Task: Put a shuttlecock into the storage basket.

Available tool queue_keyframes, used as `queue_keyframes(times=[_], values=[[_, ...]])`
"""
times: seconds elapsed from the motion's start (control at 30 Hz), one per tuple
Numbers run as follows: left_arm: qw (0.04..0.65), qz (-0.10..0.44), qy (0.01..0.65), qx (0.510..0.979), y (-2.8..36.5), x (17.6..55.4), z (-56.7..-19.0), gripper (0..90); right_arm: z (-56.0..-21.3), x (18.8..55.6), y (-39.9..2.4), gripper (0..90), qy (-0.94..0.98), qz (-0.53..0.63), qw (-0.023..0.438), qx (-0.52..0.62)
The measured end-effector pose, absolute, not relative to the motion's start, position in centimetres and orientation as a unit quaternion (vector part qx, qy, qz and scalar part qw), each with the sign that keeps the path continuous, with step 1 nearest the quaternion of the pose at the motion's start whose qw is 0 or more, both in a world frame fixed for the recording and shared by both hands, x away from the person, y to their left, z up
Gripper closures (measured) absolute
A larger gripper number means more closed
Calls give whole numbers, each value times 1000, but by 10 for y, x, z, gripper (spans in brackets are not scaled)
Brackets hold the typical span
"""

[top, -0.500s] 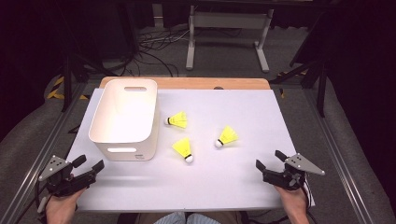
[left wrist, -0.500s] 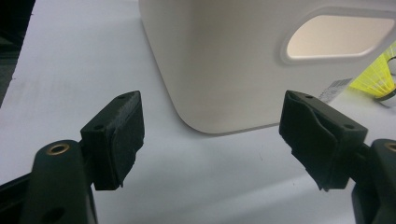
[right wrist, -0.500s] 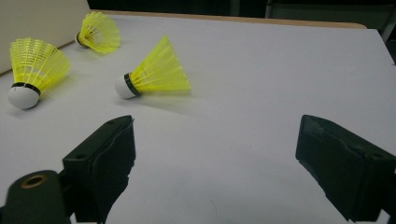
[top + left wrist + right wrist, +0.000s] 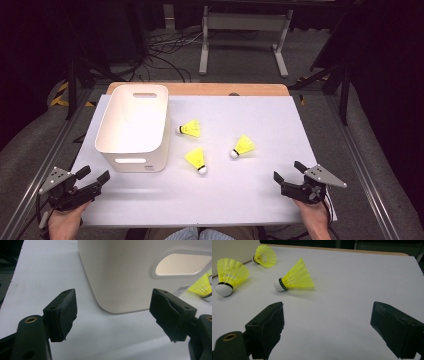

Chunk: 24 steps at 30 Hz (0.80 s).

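High view first: a white table (image 4: 250, 195) has a white bin (image 4: 132, 127) on its left side and three yellow shuttlecocks lying on their sides just to the right of it. One shuttlecock (image 4: 190, 128) lies close to the bin wall, one (image 4: 197, 160) lies near the bin's front corner, and one (image 4: 242, 146) lies farther right — apart from the other two. The left gripper (image 4: 95, 176) sits at the near left edge of the table, and the right gripper (image 4: 289, 172) sits at the near right edge. Both have their jaws wide apart with nothing between them, so no shuttlecock is picked up yet. From the left gripper view, the jaws point at the bin's front wall and its handle hole (image 4: 183, 263), with white table below. From the right gripper view, the jaws point toward the shuttlecocks, and the nearest one (image 4: 294, 277) lies ahead with its white tip to the left. The wide jaws look ready to fit around a feather cone. The bin is open on top — a good place to drop shuttlecocks in, I think.
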State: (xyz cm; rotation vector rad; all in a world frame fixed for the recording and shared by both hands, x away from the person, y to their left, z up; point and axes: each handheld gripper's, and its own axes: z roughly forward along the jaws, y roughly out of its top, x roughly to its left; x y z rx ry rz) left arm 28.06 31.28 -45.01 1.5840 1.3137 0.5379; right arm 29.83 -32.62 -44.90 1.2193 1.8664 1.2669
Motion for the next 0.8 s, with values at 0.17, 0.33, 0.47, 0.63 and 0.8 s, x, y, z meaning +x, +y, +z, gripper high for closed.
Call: queue_keyframes(times=[0.17, 0.33, 0.47, 0.63, 0.8], values=[[485, 224, 543, 648, 313, 280, -450, 231, -449, 298, -326, 121, 698, 474, 283, 456], [486, 225, 548, 642, 315, 280, -449, 233, -449, 299, -325, 121, 700, 472, 284, 455], [487, 228, 548, 641, 315, 280, -448, 234, -449, 299, -325, 121, 701, 470, 283, 455], [487, 229, 552, 636, 317, 280, -447, 235, -450, 299, -325, 120, 702, 470, 281, 455], [488, 231, 555, 633, 319, 281, -446, 236, -450, 299, -325, 120, 703, 470, 279, 456]])
